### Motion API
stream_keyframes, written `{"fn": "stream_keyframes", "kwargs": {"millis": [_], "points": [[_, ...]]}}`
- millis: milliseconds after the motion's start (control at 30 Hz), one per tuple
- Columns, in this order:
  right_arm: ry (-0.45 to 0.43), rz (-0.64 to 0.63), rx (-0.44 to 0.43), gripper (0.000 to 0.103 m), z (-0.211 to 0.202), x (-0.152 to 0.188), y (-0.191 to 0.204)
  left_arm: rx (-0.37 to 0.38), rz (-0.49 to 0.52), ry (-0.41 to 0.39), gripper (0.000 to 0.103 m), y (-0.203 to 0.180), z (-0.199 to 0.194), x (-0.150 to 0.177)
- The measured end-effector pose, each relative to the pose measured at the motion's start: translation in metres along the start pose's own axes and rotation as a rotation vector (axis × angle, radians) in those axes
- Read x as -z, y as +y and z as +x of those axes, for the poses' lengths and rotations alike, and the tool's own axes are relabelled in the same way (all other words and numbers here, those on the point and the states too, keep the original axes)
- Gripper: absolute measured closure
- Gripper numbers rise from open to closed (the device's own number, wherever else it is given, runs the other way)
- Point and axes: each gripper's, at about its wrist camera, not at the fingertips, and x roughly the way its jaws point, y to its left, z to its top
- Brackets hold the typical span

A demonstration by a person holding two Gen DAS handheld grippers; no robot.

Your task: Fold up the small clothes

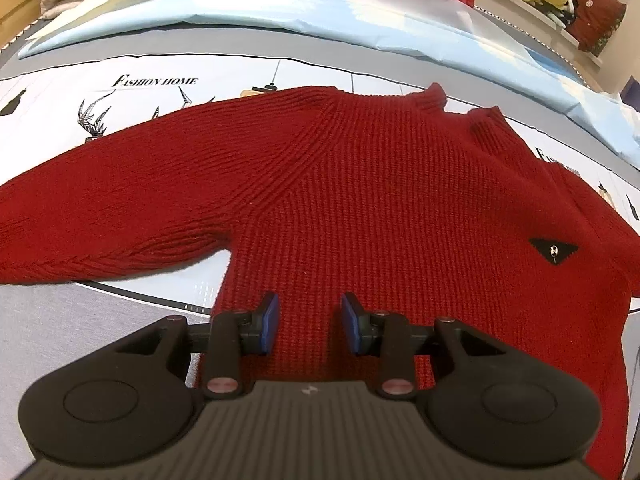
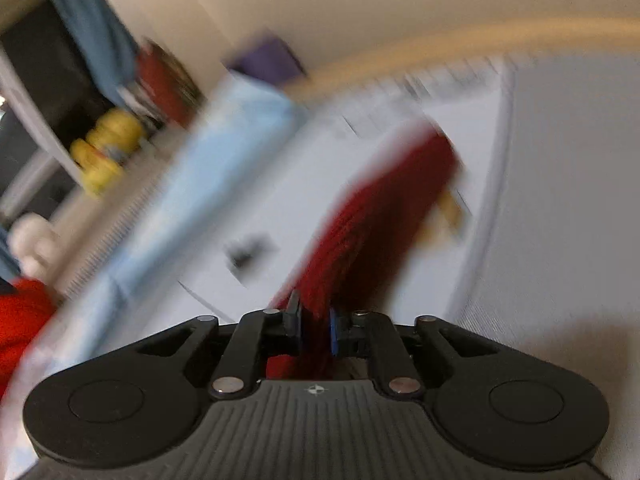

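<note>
While the red knitted sweater [image 1: 360, 184] lies spread flat across the centre of the left wrist view on a printed bed sheet [image 1: 140, 92], the left tongs [image 1: 308, 322] hang at lower centre over its hem, their blue pads [image 1: 270, 318] apart with bare knit showing between them and gripping nothing. Seen from the right wrist, where the picture is heavily blurred, the right tongs [image 2: 316, 330] at lower centre are clamped on a band of the same sweater [image 2: 384, 208], which runs away toward the upper right.
</note>
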Motion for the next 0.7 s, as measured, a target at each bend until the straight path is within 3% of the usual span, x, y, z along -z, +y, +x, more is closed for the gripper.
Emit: {"fn": "stream_keyframes", "kwargs": {"millis": [67,133,200,267,333,367,400,500,533,633,700], "points": [[0.015,0.057,-0.024,0.080,0.004,-0.005,-0.006,0.006,0.003,0.000,0.065,-0.002,0.000,0.000],[0.018,0.068,-0.006,0.071,0.007,-0.019,-0.002,0.011,0.005,-0.002,0.065,-0.003,-0.001,0.000],[-0.004,0.088,0.021,0.050,0.014,-0.035,0.003,0.012,0.004,-0.003,0.065,-0.003,-0.001,0.000],[0.022,0.091,0.064,0.049,0.029,-0.050,0.003,0.012,-0.002,-0.002,0.065,-0.002,-0.001,0.000],[0.039,0.114,0.089,0.059,0.039,-0.056,0.001,0.013,-0.005,-0.003,0.065,-0.002,-0.001,-0.001],[0.048,0.103,0.110,0.078,0.043,-0.061,0.005,0.014,-0.006,-0.004,0.065,-0.002,-0.001,-0.001],[0.060,0.102,0.097,0.084,0.045,-0.065,0.009,0.015,-0.005,-0.004,0.065,-0.003,-0.001,-0.001],[0.003,0.110,-0.001,0.089,0.032,-0.081,0.034,0.018,0.004,-0.005,0.065,-0.002,-0.001,0.000],[-0.030,0.123,-0.080,0.090,0.022,-0.088,0.044,0.017,0.008,-0.005,0.065,-0.002,-0.001,0.000],[-0.194,0.097,-0.316,0.093,-0.018,-0.104,0.068,0.013,0.007,-0.006,0.065,-0.001,-0.001,0.000],[-0.285,0.075,-0.360,0.093,-0.033,-0.106,0.069,0.013,0.004,-0.008,0.065,0.000,-0.002,0.000]]}}
